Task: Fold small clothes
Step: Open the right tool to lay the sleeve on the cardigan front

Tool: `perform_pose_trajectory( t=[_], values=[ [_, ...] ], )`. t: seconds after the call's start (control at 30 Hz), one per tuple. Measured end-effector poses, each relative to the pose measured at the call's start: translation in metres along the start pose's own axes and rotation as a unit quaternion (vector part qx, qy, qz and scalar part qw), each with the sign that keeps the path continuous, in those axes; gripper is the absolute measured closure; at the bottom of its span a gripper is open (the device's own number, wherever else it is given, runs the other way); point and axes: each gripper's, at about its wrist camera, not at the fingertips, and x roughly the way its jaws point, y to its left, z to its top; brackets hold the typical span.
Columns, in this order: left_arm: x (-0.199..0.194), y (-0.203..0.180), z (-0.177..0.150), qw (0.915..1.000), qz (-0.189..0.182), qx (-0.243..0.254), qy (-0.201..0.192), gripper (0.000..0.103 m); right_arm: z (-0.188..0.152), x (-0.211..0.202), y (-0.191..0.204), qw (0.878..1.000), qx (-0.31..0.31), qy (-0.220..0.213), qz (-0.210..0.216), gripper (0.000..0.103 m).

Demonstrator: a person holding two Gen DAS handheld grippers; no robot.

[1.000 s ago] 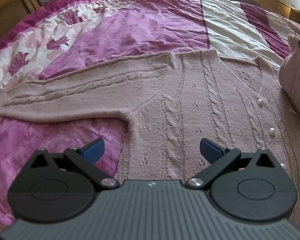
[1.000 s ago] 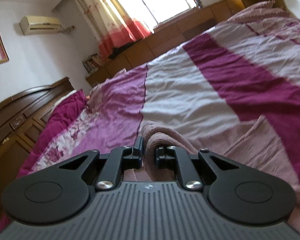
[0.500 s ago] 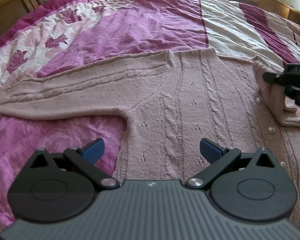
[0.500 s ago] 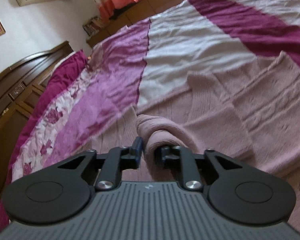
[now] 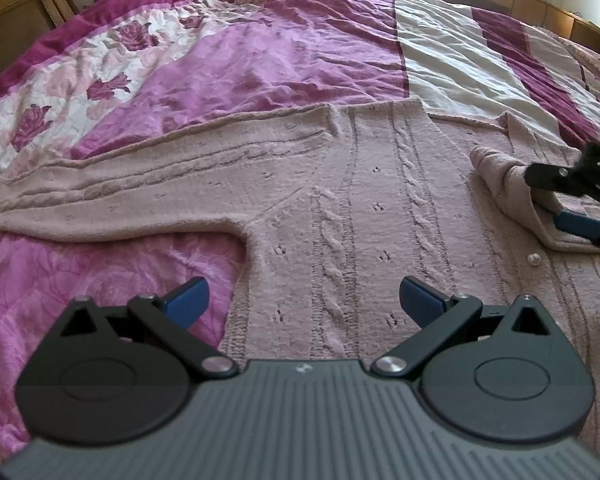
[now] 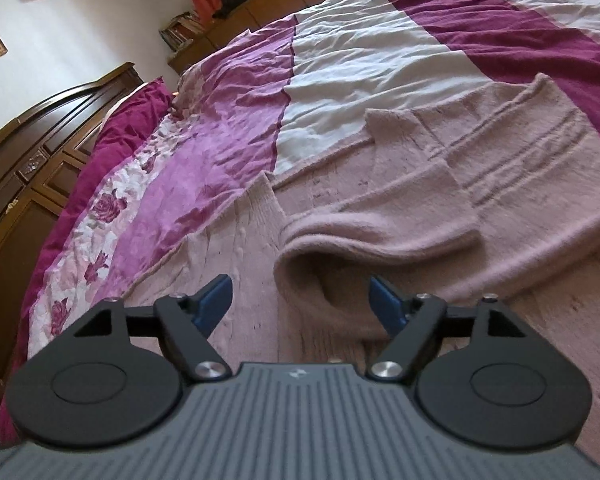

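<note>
**Operator:** Left wrist view has my left gripper (image 5: 302, 300) low over the pink cardigan (image 5: 340, 200), which lies flat on the bedspread (image 5: 260, 60). Its blue fingers are spread wide with nothing between them.

**Observer:** And the sleeves?

**Operator:** One sleeve (image 5: 140, 196) stretches out toward nine o'clock. At three o'clock I see my right gripper (image 5: 556, 196) at the folded-over cuff (image 5: 500, 176).

**Observer:** Is it still clamped there?

**Operator:** No. On the right wrist view the right gripper's (image 6: 302, 300) jaws have just been opening; the cuff (image 6: 324, 280) lies between the pads, loose, with the other sleeve (image 6: 480, 184) doubled back across the cardigan's body toward two o'clock. A pearl button (image 5: 534, 258) sits just below the cuff.
</note>
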Motion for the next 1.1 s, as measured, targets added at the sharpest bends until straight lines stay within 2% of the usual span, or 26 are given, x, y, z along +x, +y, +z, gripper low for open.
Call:
perform_pose_trajectory(
  t=[0.23,0.53,0.8,0.93,1.1],
  values=[
    [-0.003,-0.006,-0.001,0.9999,-0.006,0.009,-0.004,0.000,-0.009,-0.040,-0.005,1.000,-0.021,0.003,-0.012,0.021],
    [-0.007,-0.021,0.001,0.9994,-0.014,0.029,-0.010,0.000,-0.024,-0.082,-0.024,0.996,-0.041,-0.034,-0.074,0.021],
    [-0.005,-0.047,0.009,0.9974,-0.040,0.059,-0.003,0.000,-0.023,-0.095,-0.052,0.989,-0.034,-0.079,-0.122,0.021],
    [-0.005,-0.070,0.017,0.9951,-0.043,0.086,-0.021,0.000,-0.022,-0.100,-0.065,0.986,-0.031,-0.091,-0.138,0.021],
    [0.000,-0.100,0.026,0.9915,-0.058,0.109,-0.041,0.000,-0.021,-0.101,-0.080,0.986,-0.003,-0.097,-0.135,0.021]
  ],
)
